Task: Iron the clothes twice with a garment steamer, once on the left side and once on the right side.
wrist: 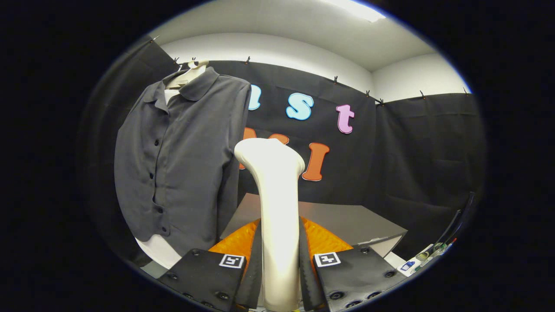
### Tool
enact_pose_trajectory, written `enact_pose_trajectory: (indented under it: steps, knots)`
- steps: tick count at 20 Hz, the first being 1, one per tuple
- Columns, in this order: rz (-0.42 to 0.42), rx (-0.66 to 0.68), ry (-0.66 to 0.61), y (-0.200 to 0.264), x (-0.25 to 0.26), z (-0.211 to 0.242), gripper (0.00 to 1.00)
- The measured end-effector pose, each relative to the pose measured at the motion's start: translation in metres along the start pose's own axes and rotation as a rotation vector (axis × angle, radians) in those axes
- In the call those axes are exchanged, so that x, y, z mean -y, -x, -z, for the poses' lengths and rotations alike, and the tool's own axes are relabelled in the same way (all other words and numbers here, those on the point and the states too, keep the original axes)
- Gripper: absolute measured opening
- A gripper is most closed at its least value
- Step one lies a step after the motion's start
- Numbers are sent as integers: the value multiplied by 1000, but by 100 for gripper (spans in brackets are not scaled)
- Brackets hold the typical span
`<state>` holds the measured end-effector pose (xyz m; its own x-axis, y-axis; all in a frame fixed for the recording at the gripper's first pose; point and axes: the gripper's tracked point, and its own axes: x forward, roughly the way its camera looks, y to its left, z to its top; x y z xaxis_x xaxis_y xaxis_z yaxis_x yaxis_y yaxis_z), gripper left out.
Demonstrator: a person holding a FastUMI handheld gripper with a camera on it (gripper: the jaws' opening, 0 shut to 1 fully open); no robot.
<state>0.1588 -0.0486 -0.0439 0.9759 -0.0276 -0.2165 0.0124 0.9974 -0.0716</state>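
A cream garment steamer (276,203) stands upright between my fingers, its flared head at the top. My gripper (279,268) is shut on the steamer's handle, with both fingers (253,260) pressing its sides. To the left of the steamer and beyond it, a dark grey button-up shirt (177,164) hangs on a white hanger (190,71). The steamer head is apart from the shirt, just right of its sleeve edge.
A grey table (347,221) lies behind the steamer. An orange surface (321,240) shows just ahead of the fingers. A white form (158,251) sits under the shirt's hem. Small items and cables (433,251) lie at the table's right.
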Motion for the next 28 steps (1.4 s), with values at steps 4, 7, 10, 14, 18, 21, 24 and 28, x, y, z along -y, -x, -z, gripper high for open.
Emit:
enact_pose_trajectory:
  steps: [4,7,10,14,18,21,24,28]
  knots:
    - [39,73,-15,10,-35,-25,45]
    - [47,81,-5,10,-71,-39,45]
    - [32,114,0,9,-112,-53,45]
    - [4,187,-59,11,-156,-73,45]
    - [10,199,-60,2,-188,-77,45]
    - [30,178,-53,-8,-202,-69,45]
    - [40,165,-69,-16,-207,-62,45]
    - [31,166,-74,-25,-206,-57,45]
